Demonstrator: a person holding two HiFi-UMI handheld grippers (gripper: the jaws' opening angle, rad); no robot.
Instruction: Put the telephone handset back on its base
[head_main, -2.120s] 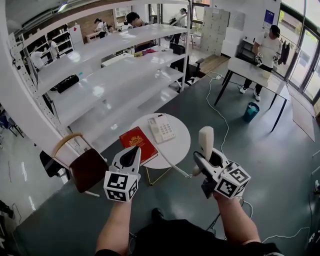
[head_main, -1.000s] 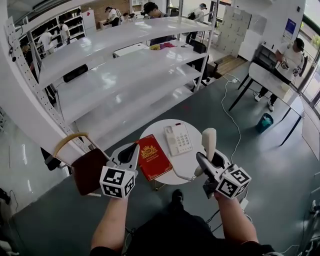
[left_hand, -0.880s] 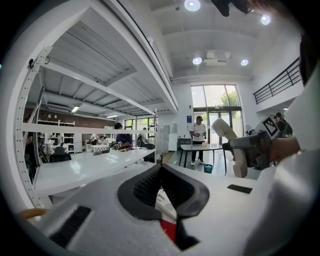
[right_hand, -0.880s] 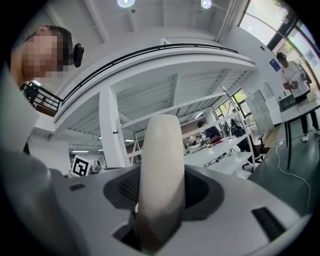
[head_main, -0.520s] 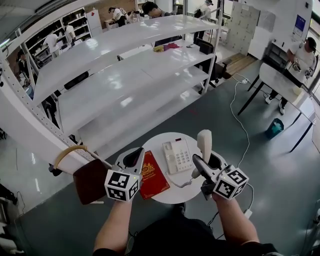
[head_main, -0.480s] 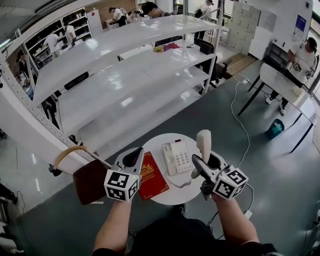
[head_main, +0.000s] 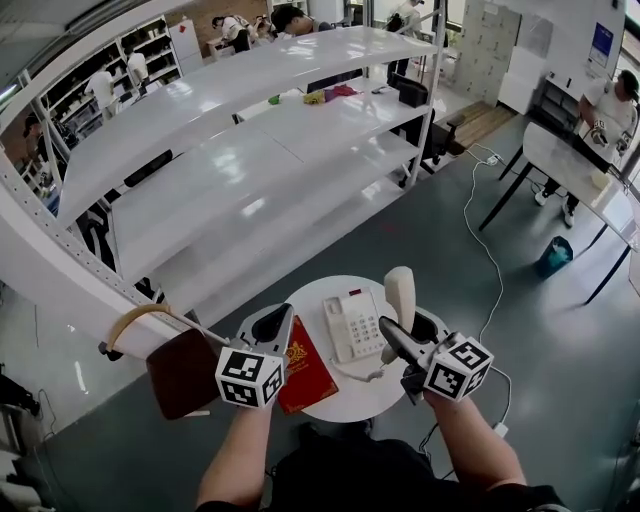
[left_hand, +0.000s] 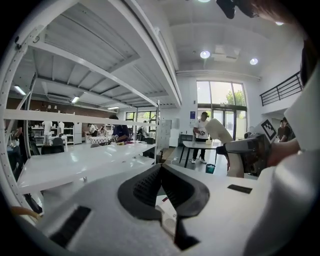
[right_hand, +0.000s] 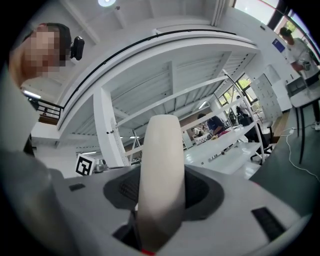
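A white telephone base (head_main: 352, 325) with a keypad lies on the small round white table (head_main: 318, 295). My right gripper (head_main: 397, 338) is shut on the cream handset (head_main: 400, 293), which stands upright just right of the base, above the table's right edge. In the right gripper view the handset (right_hand: 160, 175) fills the gap between the dark pads. A cord (head_main: 358, 373) runs from the handset toward the base. My left gripper (head_main: 273, 325) hovers over the table's left side with its jaws shut and empty, the tips meeting in the left gripper view (left_hand: 161, 168).
A red book (head_main: 306, 376) lies on the table next to the base. A brown chair (head_main: 184, 371) stands to the left. White shelving (head_main: 250, 170) rises behind the table. A cable (head_main: 480, 225) trails on the floor, with a blue bin (head_main: 552, 256) and people far off.
The table has drawn closer under both grippers. The handset, still gripped, has shifted slightly up and left toward the base. The left gripper stays shut.
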